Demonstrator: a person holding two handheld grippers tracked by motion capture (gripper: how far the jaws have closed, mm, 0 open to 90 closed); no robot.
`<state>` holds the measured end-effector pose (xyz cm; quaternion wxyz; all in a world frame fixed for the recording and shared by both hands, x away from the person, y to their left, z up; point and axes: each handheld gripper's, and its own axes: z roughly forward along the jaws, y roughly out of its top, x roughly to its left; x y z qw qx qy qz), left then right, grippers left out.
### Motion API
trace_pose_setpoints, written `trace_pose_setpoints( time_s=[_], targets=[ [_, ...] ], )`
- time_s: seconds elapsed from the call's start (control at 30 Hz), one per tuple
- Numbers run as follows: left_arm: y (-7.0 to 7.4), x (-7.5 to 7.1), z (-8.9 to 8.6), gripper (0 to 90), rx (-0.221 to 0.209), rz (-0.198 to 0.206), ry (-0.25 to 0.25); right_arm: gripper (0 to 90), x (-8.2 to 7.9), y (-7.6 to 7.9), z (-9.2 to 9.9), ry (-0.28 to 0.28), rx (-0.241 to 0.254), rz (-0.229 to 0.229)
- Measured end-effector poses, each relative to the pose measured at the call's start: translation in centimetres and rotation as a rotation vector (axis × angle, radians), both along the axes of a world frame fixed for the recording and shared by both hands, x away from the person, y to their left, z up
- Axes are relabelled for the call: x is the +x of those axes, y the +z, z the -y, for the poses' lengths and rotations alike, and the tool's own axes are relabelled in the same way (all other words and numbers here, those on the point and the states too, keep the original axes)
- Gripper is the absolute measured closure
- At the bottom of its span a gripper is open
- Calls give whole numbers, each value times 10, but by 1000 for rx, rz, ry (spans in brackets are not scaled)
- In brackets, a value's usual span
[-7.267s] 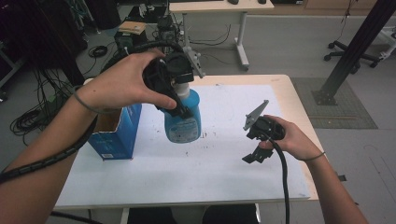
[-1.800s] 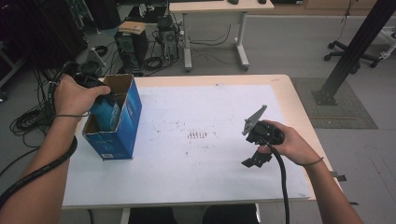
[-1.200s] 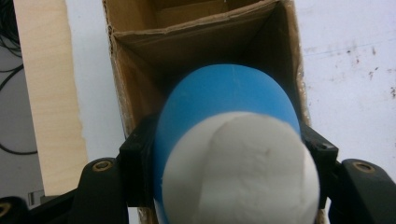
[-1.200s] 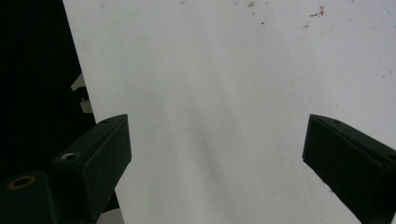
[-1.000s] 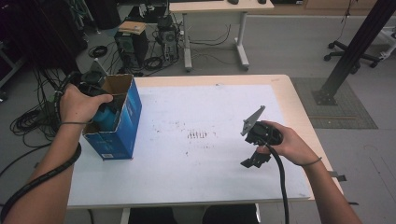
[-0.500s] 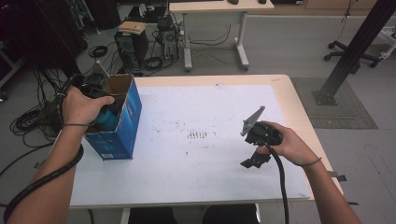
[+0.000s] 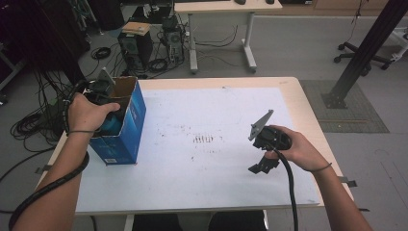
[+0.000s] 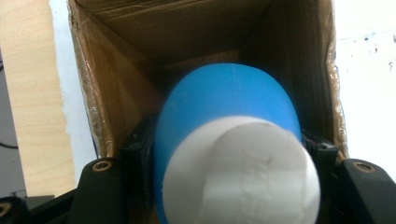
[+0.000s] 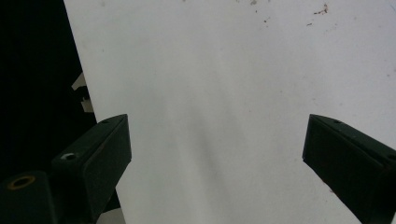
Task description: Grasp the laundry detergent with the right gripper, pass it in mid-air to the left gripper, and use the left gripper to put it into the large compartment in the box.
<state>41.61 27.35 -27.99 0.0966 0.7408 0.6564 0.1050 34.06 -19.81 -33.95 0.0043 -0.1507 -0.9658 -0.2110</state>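
Note:
A blue cardboard box (image 7: 129, 129) stands open at the table's left edge. My left gripper (image 8: 224, 144) reaches down into it, shut on a blue bottle (image 8: 229, 98) with a white cap (image 8: 243, 172); the black jaws press on both sides of the bottle's body. In the high view the left hand covers that gripper (image 7: 102, 91), and a bit of the bottle (image 7: 112, 126) shows inside the box. My right gripper (image 7: 263, 166) (image 9: 217, 154) hovers over the white sheet (image 7: 207, 163) at the right, jaws wide open with nothing between them.
The wooden table (image 7: 308, 120) is covered by the white sheet, faintly marked near its middle. Cables (image 7: 38, 120) and computer towers (image 7: 139, 45) lie on the floor behind the left side. A second desk (image 7: 216, 7) stands behind, a black post (image 7: 358, 53) at right.
The left hand carried the blue bottle from above the table beside the box into the box, and over the last second has hardly shifted. The right hand has kept still.

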Motion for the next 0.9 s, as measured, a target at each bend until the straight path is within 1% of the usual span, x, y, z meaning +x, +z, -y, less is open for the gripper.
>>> trace_pose_setpoints(
  time_s=[0.57, 0.8, 0.9],
  targets=[
    [-3, -1, -1, 375, 0, 8, 3, 79, -1, 0, 1, 2, -4, 1],
    [-3, -1, -2, 373, -7, 8, 7, 79, 0, 1, 1, -2, -5, 1],
    [-4, -1, -3, 371, -18, 7, 6, 79, 0, 1, 1, 0, -7, 0]
  ],
)
